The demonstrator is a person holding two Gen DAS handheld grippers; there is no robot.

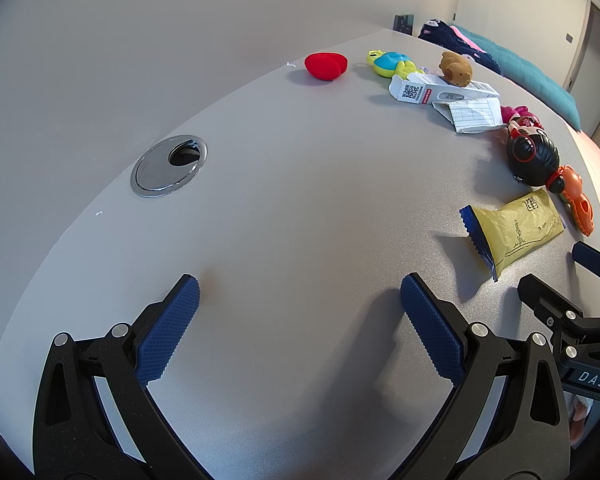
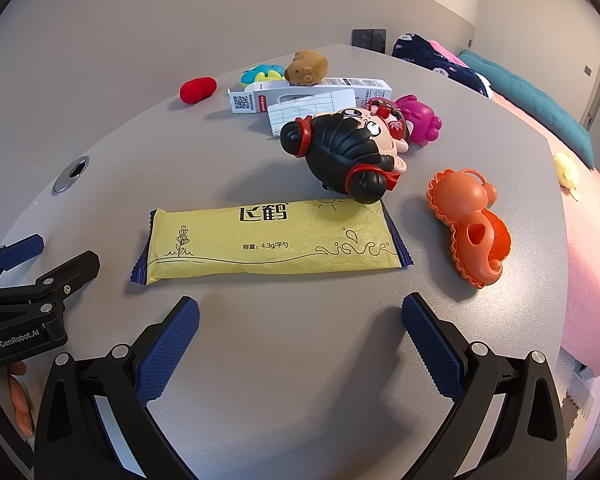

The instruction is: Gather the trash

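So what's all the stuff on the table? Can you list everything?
yellow wrapper: 1, yellow with blue ends, nearest the right gripper
doll head toy: 1, black hair, red ties, touching the wrapper's far edge
orange toy: 1, right of the wrapper
pink toy: 1, behind the doll head
white box: 1, open, farther back
paper slip: 1, white, against the box
brown plush animal: 1, on the box
blue-green toy: 1, far side
red heart: 1, far left
cable grommet: 1, silver, in the table
left hand-held gripper: open
right hand-held gripper: open

yellow wrapper [image 2: 268,240]: "飞鹤", "容量: 4.3g/平勺" | left claw [image 2: 40,256]: "GenRobot.AI" | right claw [image 1: 564,276]: "DAS"
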